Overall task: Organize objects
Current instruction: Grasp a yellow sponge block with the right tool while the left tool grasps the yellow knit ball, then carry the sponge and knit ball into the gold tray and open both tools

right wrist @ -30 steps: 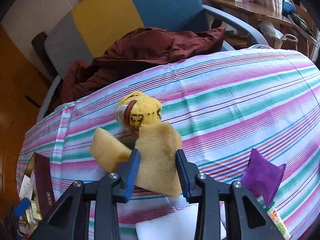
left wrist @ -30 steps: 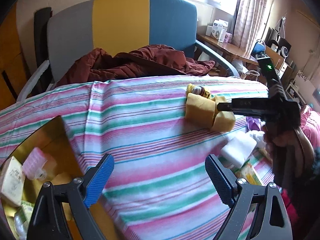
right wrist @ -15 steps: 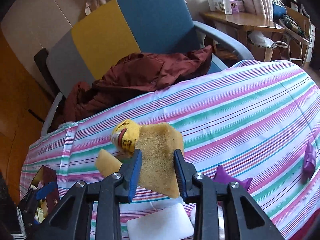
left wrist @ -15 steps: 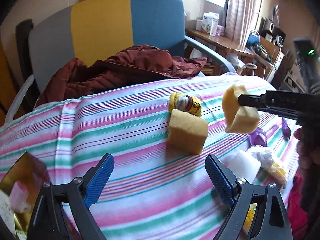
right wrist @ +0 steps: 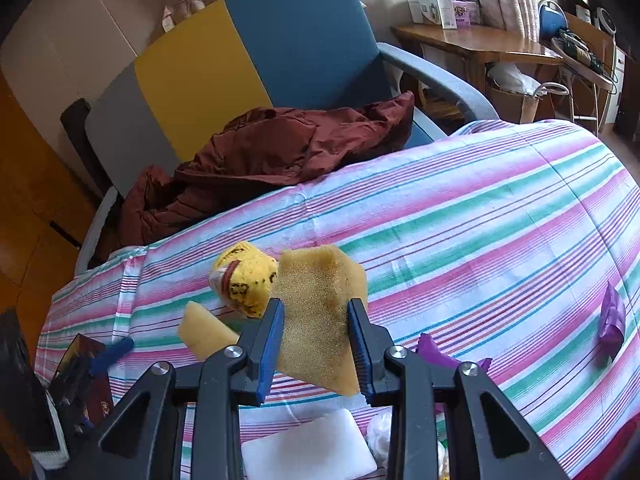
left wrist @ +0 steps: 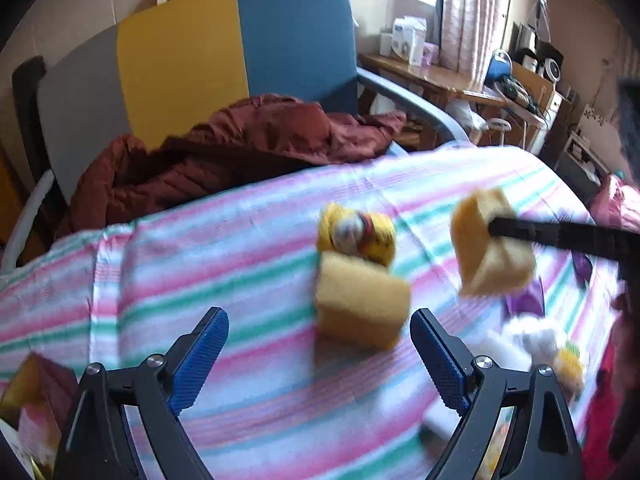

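The right gripper (right wrist: pixel 316 330) is clamped on a yellow foam sponge block (right wrist: pixel 320 312), holding it clear above the pink, green and white striped cloth (right wrist: pixel 480 232). The block's long axis runs up and away from the jaws, its near corner hanging below them. In the left wrist view the same block (left wrist: pixel 490 246) is seen edge-on, blurred.

The left gripper (left wrist: pixel 320 356) has its blue pads wide apart with nothing between them; a second yellow sponge block (left wrist: pixel 360 306) lies on the cloth just ahead, its long side across the view. Touching its far side is a small yellow wrapped bundle (right wrist: pixel 246 278) with a red band and black print too smeared to read.

A white flat pad (right wrist: pixel 308 446) is partly hidden under the right gripper. Purple wrappers (right wrist: pixel 610 320) lie further right. The box (right wrist: pixel 434 0) on the wooden desk carries writing too small to make out.
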